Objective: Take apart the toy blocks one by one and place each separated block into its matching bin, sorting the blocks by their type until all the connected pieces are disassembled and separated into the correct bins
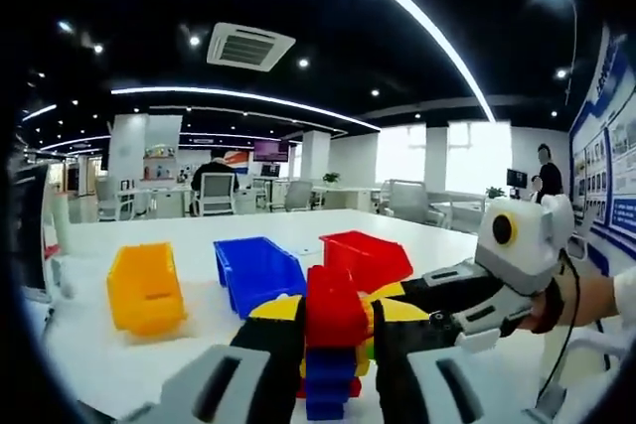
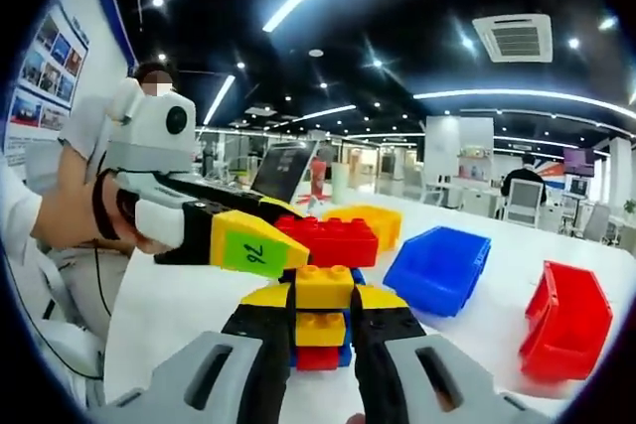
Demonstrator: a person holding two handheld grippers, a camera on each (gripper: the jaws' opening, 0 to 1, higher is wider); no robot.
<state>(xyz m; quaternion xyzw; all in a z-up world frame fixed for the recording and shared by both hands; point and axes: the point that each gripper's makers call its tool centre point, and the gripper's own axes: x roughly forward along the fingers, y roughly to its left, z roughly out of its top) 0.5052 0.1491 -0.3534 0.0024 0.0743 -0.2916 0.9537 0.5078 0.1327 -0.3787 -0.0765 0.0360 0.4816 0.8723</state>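
In the left gripper view, three bins stand in a row on the table (image 1: 119,364): one bin (image 1: 145,289) at left, a second (image 1: 258,272) in the middle, a third (image 1: 366,258) at right. The block stack (image 1: 333,340) sits before them, between the left gripper's (image 1: 333,364) jaws; the right gripper (image 1: 467,305) reaches in from the right.

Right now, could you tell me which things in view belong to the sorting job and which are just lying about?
Job: block stack, yellow bin, blue bin, red bin, left tongs, right tongs.
Lying about: laptop, chairs, wall posters.
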